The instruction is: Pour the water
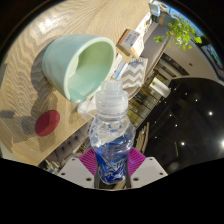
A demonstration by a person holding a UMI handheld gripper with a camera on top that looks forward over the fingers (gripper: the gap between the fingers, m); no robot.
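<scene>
- Evidently the pour is being set up: the gripper (113, 165) clamps a clear plastic water bottle (111, 135) between both pink pads (95, 162).
- Its white cap (111, 96) looks on, so pouring may first need it removed.
- Just beyond the bottle, slightly left, a pale green mug (77, 64) lies tipped on the wooden table (40, 30), mouth facing the gripper.
- Bottle stands roughly upright, not tilted toward the mug.

We see bright daylight on the wooden table (45, 35), and the mint cup (80, 65) throws a soft shadow over it. Glints sparkle on the water bottle (110, 140). Fisheye distortion bends the table edges, and the far corner looks hazy.
</scene>
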